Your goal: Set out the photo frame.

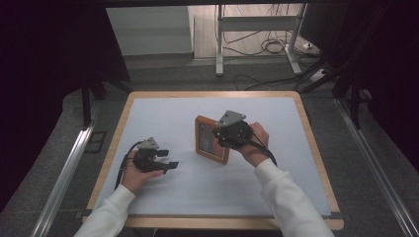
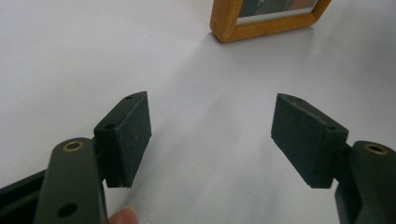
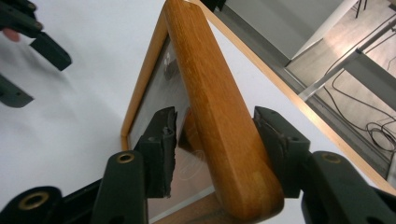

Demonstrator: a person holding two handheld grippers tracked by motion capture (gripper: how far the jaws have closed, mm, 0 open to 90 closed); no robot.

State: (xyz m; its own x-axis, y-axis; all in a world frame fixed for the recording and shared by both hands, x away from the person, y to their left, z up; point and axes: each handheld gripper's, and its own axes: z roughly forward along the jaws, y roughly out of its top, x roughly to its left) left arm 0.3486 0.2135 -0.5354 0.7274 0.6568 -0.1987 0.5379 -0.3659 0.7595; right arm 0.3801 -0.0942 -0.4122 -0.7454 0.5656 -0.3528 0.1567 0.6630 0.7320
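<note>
While one frame [image 1: 211,139] stands, two tongs hover.

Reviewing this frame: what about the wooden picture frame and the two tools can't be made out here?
- Picture frame: its image is too small in the high view and cut off by the top edge in the left gripper view.
- Right tool: jaws straddle the frame's edge; whether both pads press on it is unclear.
- Frame's right side, high view: hidden by that tool and hand.

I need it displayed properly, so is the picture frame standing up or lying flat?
Standing up: the picture frame rests on its lower edge on the white table cover, its top edge between the right hand-held gripper's jaws.
</note>
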